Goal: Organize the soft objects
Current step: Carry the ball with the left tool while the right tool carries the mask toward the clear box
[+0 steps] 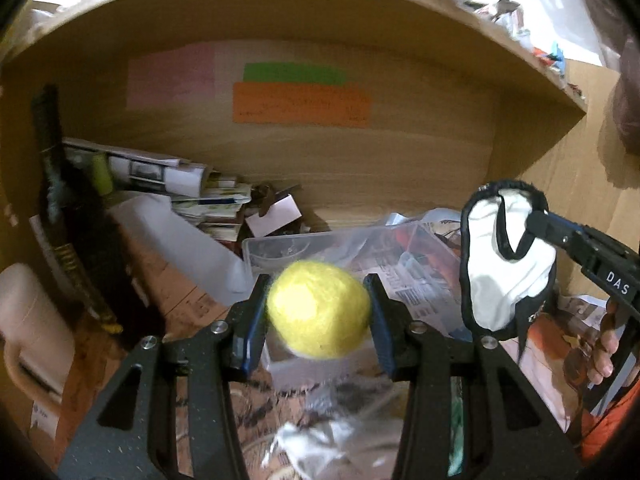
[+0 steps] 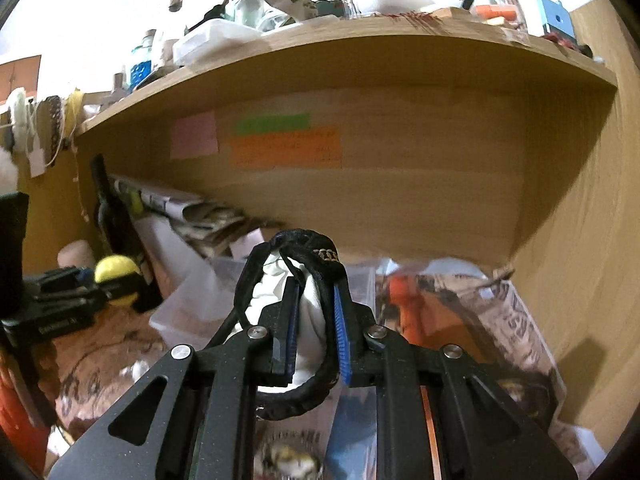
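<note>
Cluttered wooden shelf (image 2: pixel 400 52) over paper-strewn desk (image 1: pixel 416 292)

Left gripper (image 1: pixel 318 316): black frame, blue-padded fingers (image 1: pixel 380 330) held moderately apart and pressing both sides of a yellow ball (image 1: pixel 318 310); carried clear of the clutter below, pointing forward and somewhat downward. In the right wrist view it shows at far left, ball at its tip.

Right gripper (image 2: pixel 316 320): black frame, blue-padded fingers (image 2: pixel 342 340) drawn nearly together, pinching a white, black-edged cloth item (image 2: pixel 312 316); also aimed forward and slightly down. In the left wrist view it enters from the right, cloth hanging at its tip.

Hand (image 1: pixel 606 344): fingertips wrapped round the right gripper's handle; orange sleeve below.
</note>
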